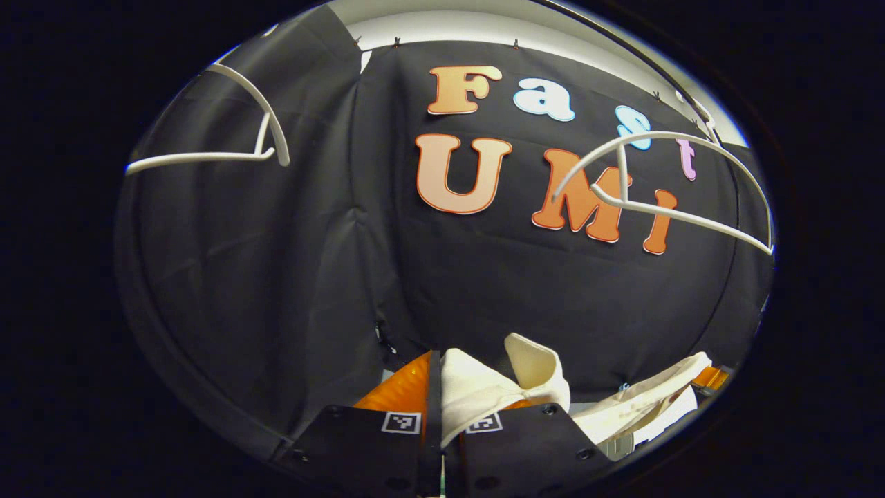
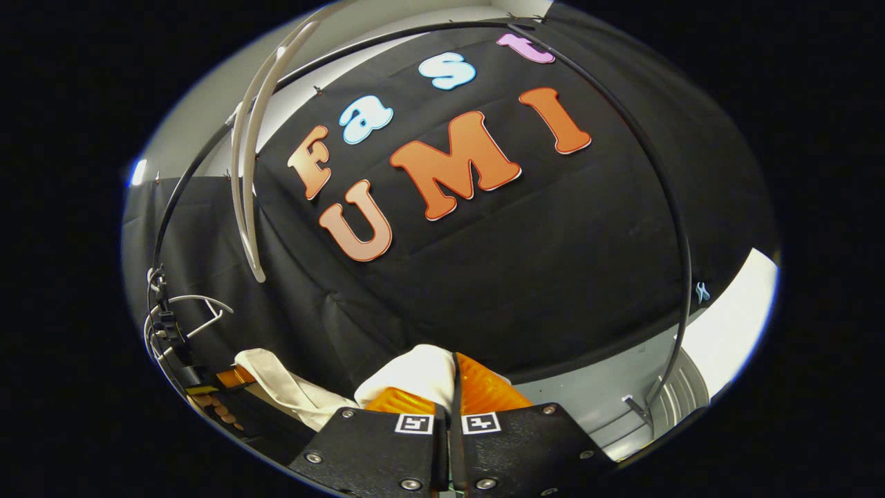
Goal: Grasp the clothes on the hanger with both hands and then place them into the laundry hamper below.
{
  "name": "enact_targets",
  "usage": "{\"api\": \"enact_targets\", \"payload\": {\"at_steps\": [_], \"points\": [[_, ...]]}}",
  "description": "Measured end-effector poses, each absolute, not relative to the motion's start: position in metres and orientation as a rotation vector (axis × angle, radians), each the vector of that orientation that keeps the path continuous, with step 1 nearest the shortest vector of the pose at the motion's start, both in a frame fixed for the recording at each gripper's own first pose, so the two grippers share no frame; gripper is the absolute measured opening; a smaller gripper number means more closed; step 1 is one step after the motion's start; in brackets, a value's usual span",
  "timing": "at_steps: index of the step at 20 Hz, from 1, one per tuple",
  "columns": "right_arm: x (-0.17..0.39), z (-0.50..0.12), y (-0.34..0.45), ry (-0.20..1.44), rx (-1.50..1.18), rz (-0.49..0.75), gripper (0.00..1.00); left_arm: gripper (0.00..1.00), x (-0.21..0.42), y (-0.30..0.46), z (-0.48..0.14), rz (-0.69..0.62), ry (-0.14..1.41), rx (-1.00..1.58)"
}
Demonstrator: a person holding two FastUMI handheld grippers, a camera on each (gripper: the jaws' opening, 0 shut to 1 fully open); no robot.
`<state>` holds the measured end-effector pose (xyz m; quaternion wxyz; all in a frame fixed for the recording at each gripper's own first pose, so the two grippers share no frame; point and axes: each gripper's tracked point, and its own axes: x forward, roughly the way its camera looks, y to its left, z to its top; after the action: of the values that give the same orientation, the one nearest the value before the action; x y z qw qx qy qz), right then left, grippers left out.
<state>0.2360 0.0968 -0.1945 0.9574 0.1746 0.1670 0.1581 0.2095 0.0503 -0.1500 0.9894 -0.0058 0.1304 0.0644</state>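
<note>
We have the cloth [image 1: 477, 391] clamped in both claws: the left claw [image 1: 440, 415] grips one end, the right claw [image 2: 453, 387] the other, and it sags between them, off the hangers [image 1: 664, 200]. Judged from here, we should lower both together, level, then release over the hamper.

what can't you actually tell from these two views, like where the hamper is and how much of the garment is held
- Laundry hamper: its place below cannot be told; both cameras look at the booth wall.
- White garment: its lower part is cut off in the left gripper view by the left tongs.
- Right gripper view: the right tongs hide how much cloth is pinched.
- White hanger: its hook runs off the picture's edge.
</note>
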Motion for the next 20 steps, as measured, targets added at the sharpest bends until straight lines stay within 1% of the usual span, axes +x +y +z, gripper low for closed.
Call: {"api": "enact_targets", "payload": {"at_steps": [4, 10, 14, 20], "points": [[0.228, -0.211, 0.121, 0.354, 0.316, 0.324, 0.01, 0.10, 0.213, 0.023, -0.174, 0.101, 0.305, -0.030], [0.219, -0.253, 0.152, 0.422, 0.291, 0.332, 0.01, 0.10, 0.197, -0.003, -0.234, 0.074, 0.414, -0.036], [0.210, -0.286, 0.155, 0.469, 0.237, 0.315, 0.01, 0.10, 0.195, -0.012, -0.267, 0.068, 0.474, -0.009], [0.204, -0.348, 0.141, 0.566, 0.174, 0.251, 0.01, 0.10, 0.187, -0.012, -0.324, 0.076, 0.578, 0.016]]}}
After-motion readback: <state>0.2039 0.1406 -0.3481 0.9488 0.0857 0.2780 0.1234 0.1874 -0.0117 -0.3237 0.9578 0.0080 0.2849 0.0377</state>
